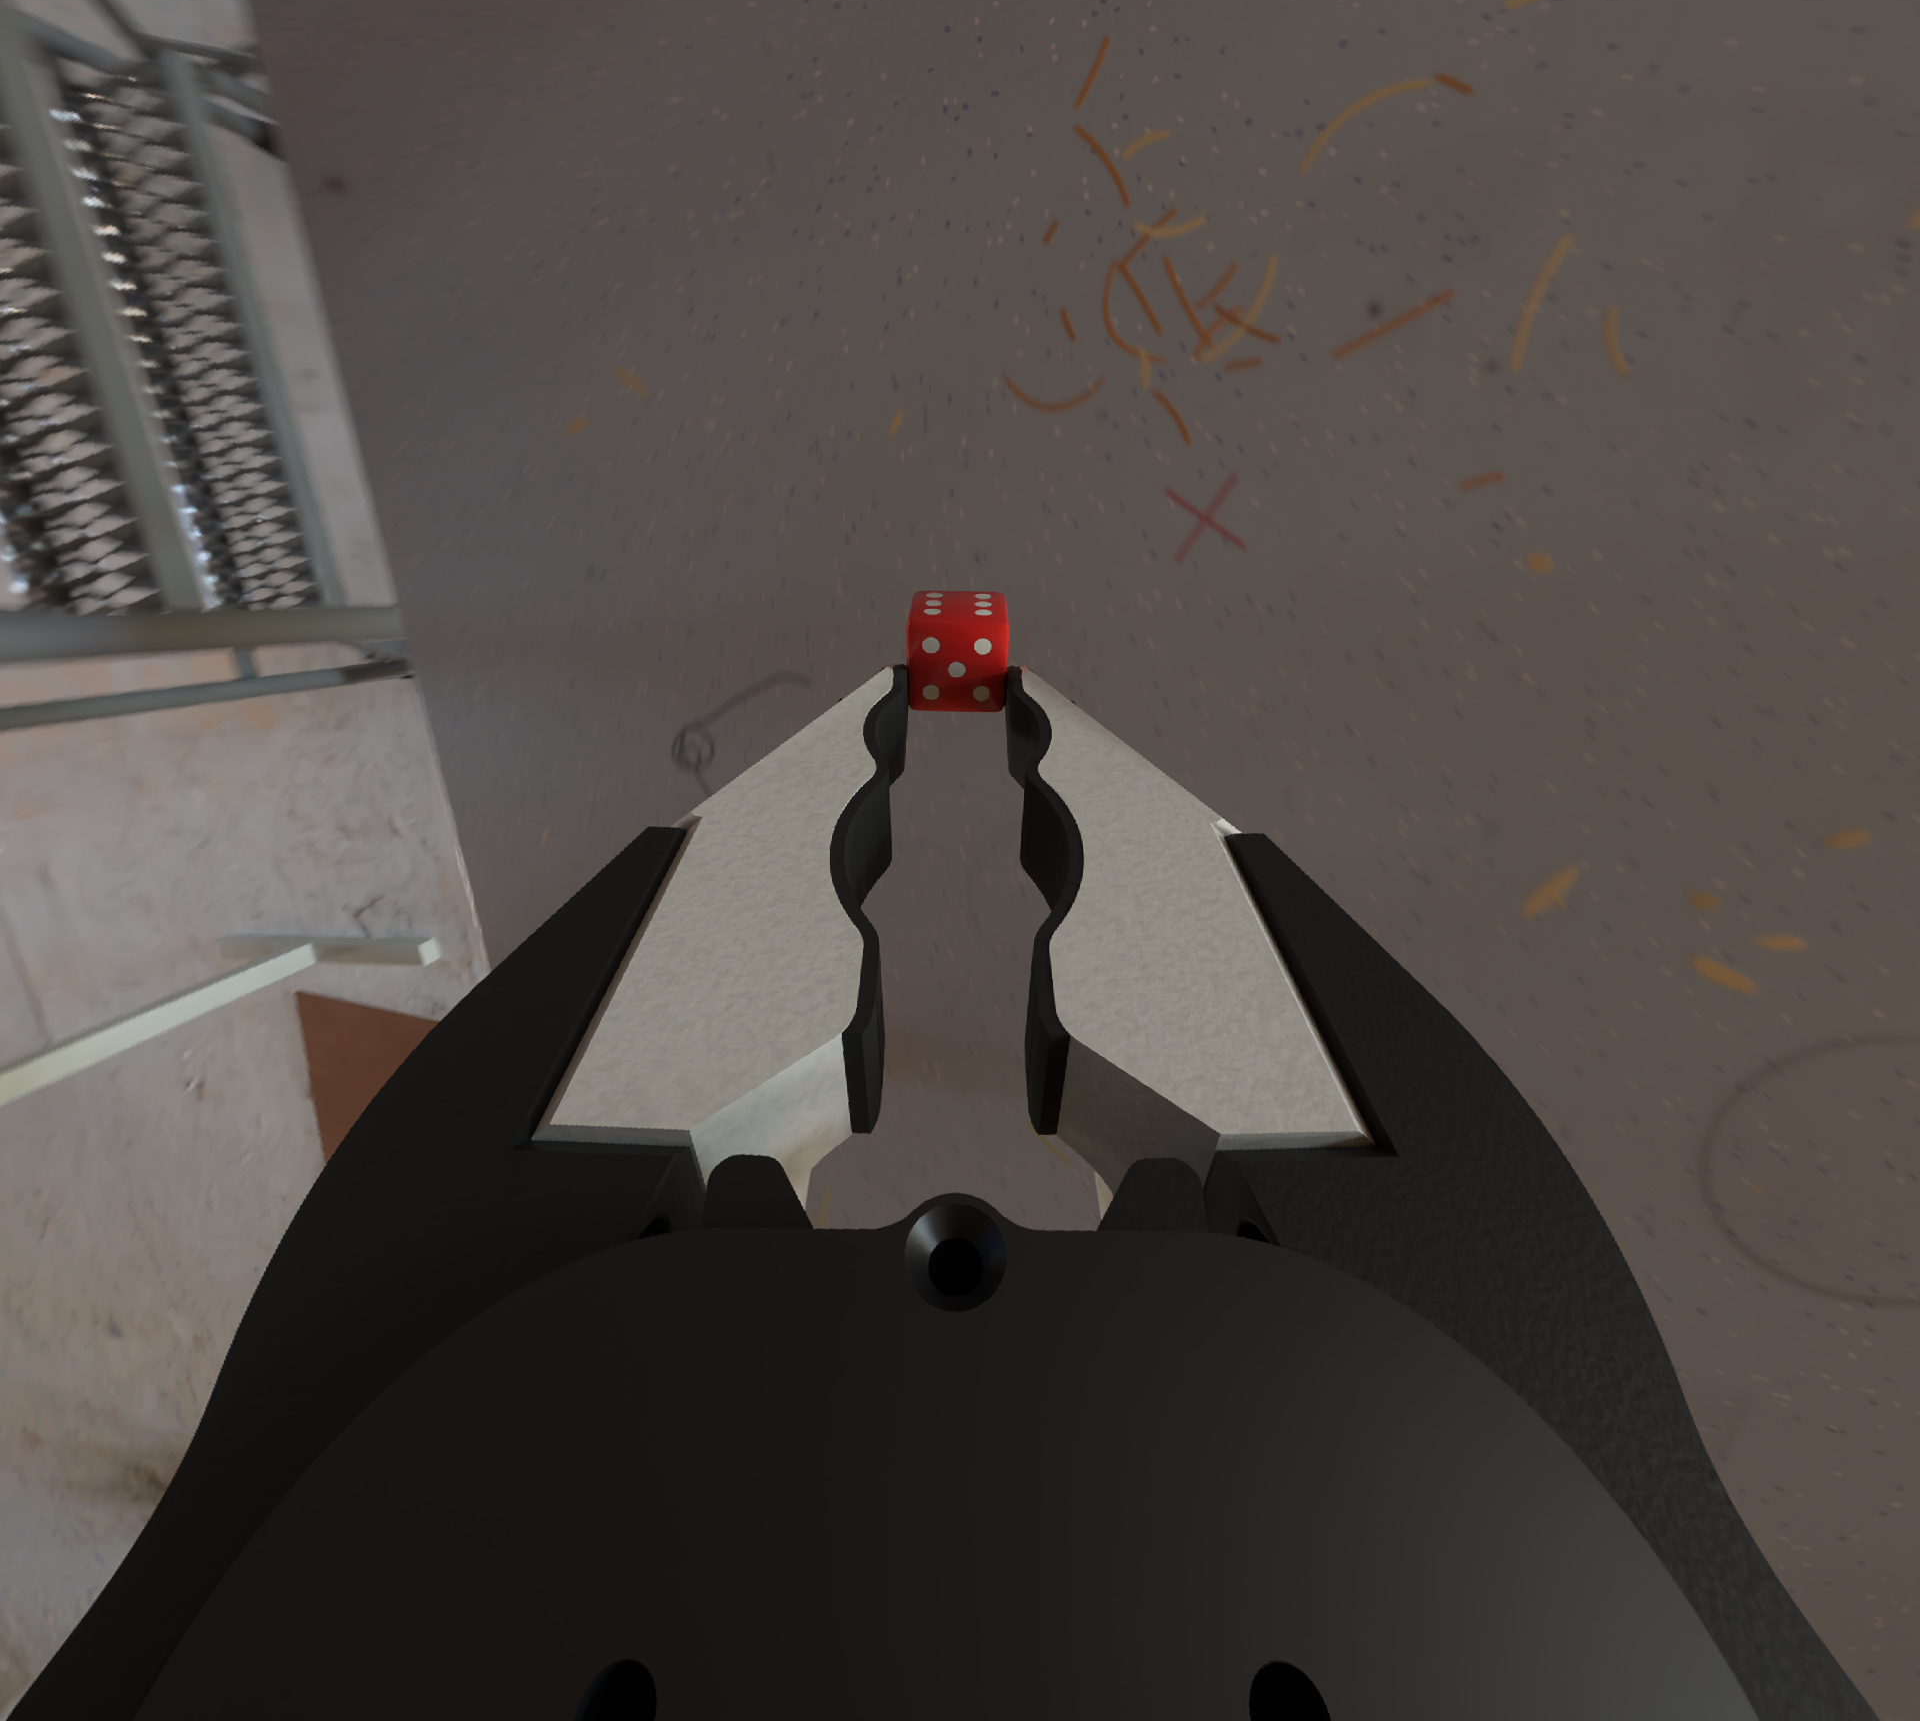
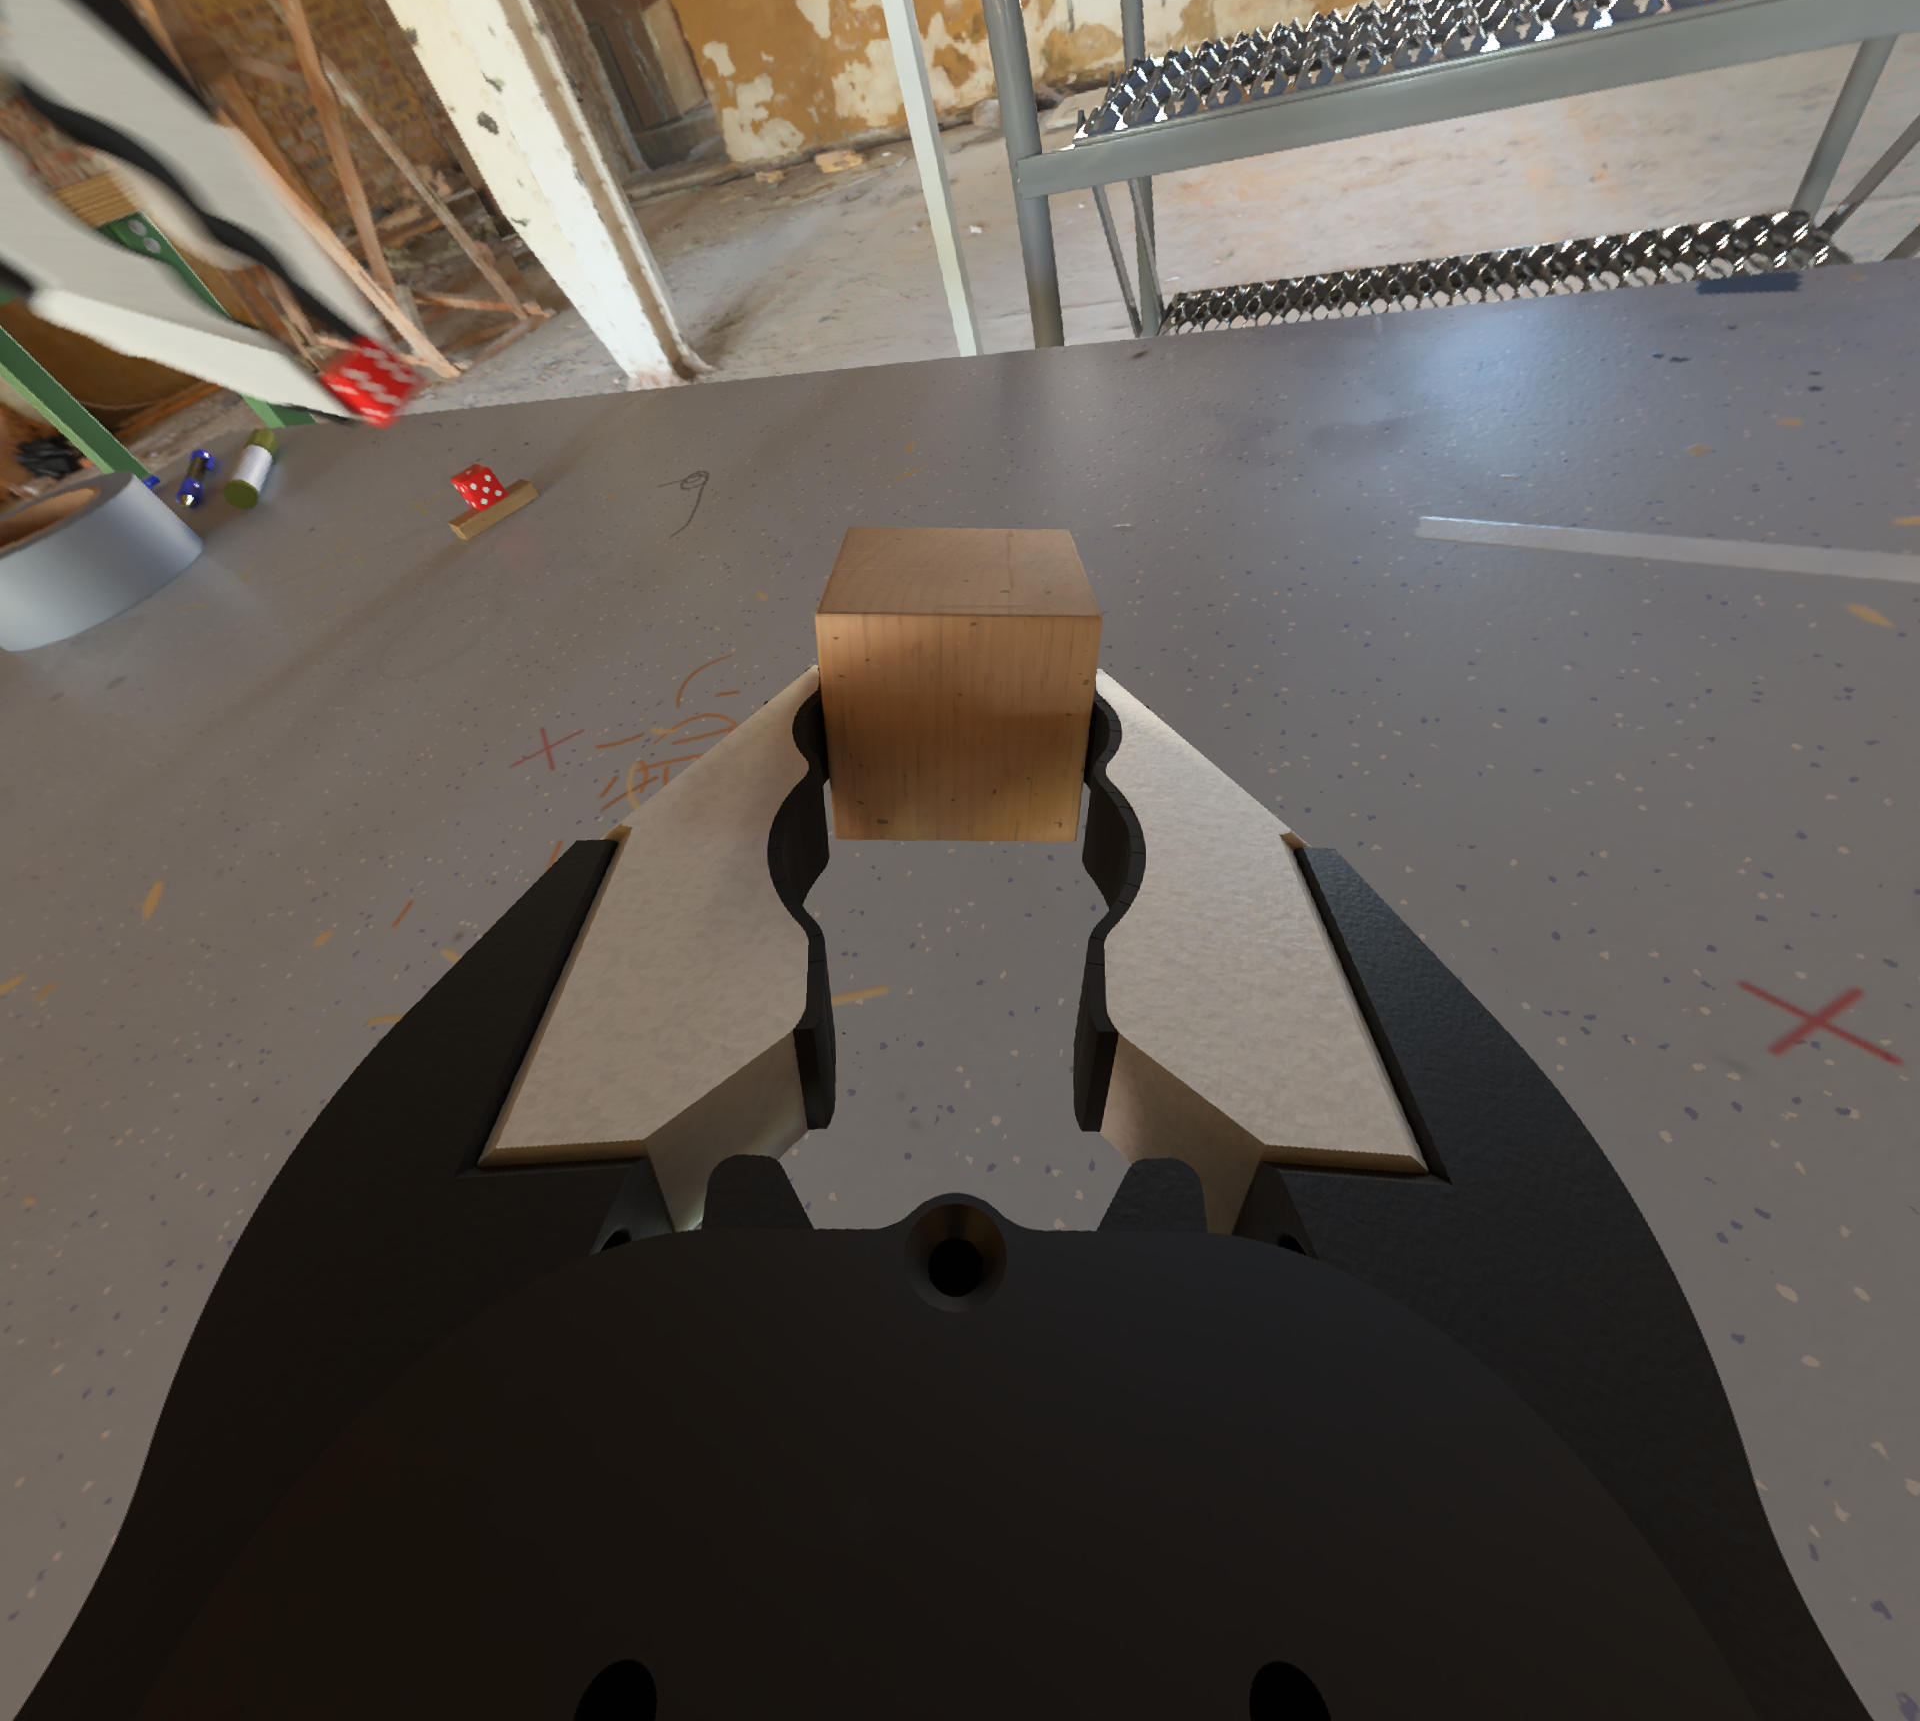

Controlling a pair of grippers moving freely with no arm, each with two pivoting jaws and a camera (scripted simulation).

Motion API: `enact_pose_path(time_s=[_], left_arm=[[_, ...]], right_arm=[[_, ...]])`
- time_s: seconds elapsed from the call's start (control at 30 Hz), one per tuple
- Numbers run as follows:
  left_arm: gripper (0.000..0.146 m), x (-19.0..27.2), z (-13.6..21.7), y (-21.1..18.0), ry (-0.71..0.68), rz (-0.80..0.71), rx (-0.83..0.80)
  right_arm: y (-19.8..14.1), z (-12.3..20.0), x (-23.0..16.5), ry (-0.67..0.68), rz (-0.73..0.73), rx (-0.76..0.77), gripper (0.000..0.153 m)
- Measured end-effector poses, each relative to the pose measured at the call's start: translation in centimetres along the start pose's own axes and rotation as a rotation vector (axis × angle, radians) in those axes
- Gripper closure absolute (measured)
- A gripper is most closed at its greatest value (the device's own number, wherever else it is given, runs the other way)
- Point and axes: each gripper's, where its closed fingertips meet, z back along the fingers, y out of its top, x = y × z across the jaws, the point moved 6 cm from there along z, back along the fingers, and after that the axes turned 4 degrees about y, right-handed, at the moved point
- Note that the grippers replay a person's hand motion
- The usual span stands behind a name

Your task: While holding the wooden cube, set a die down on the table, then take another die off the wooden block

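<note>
My left gripper [image 1: 957,684] is shut on a red die [image 1: 957,648] with white pips, held at the fingertips above the grey table [image 1: 727,321]. The same gripper and its die [image 2: 366,379] show blurred at the upper left of the right wrist view, in the air above the table's far edge. My right gripper [image 2: 956,736] is shut on the wooden cube [image 2: 958,684] and holds it above the table. A second red die [image 2: 478,487] sits on a small flat wooden block [image 2: 497,512] on the table at the far left.
A grey tape roll [image 2: 94,559], a small blue object [image 2: 193,476] and a white and green cylinder [image 2: 252,466] lie at the far left. Metal stair treads [image 2: 1507,71] stand beyond the table's far edge. Red cross marks [image 2: 1818,1022] and orange scribbles [image 1: 1174,289] are on the table.
</note>
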Motion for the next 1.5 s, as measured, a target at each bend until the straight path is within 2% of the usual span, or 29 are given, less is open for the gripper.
enact_pose_path(time_s=[0.17, 0.27, 0.4, 0.77, 0.93, 0.97, 1.0, 1.03, 1.1, 1.17, 1.27, 1.33, 1.4, 1.5], left_arm=[[0.128, -3.1, -7.7, 4.7, -0.155, -0.053, -0.105], [0.128, -4.1, -10.5, 7.0, -0.22, -0.047, -0.115], [0.128, -5.0, -13.4, 8.5, -0.22, -0.078, -0.191], [0.128, -5.9, -16.1, 7.9, -0.219, -0.085, -0.301], [0.128, -5.7, -15.9, 7.4, -0.261, -0.044, -0.26], [0.113, -5.6, -15.5, 7.3, -0.267, -0.025, -0.244], [0.091, -5.5, -14.9, 7.3, -0.27, 0.003, -0.211], [0.078, -5.4, -13.7, 7.2, -0.272, 0.034, -0.159], [0.075, -4.9, -10.4, 7.0, -0.261, 0.095, -0.03], [0.077, -4.2, -5.9, 6.4, -0.156, 0.16, 0.127], [0.077, -2.1, 1.4, 4.2, 0.125, 0.325, 0.393], [0.079, -0.1, 5.2, 1.4, 0.35, 0.536, 0.545], [0.08, 2.6, 7.5, -1.9, 0.528, 0.721, 0.631], [0.073, 7.1, 8.8, -6.5, 0.736, 0.92, 0.716]], right_arm=[[-0.1, -0.1, -0.6, -0.019, 0.063, -0.011, 0.106], [-0.1, -0.1, -0.9, -0.03, 0.099, -0.014, 0.106], [-0.1, -0.1, -1.1, -0.038, 0.127, -0.009, 0.106], [-0.1, 0.0, -1.2, -0.025, 0.122, -0.004, 0.106], [-0.1, 0.0, -1.1, -0.022, 0.115, -0.004, 0.106], [-0.1, 0.0, -1.1, -0.021, 0.115, -0.006, 0.106], [-0.1, 0.0, -1.1, -0.021, 0.115, -0.006, 0.106], [-0.1, 0.0, -1.1, -0.02, 0.114, -0.006, 0.106], [-0.1, 0.0, -1.1, -0.019, 0.112, -0.005, 0.106], [-0.1, 0.0, -1.1, -0.017, 0.111, -0.005, 0.106], [-0.1, 0.0, -1.1, -0.012, 0.108, -0.003, 0.106], [0.0, 0.1, -1.1, -0.01, 0.106, 0.004, 0.106], [0.0, 0.1, -1.1, -0.008, 0.103, 0.009, 0.106], [-0.1, 0.0, -1.0, -0.001, 0.099, -0.006, 0.106]])
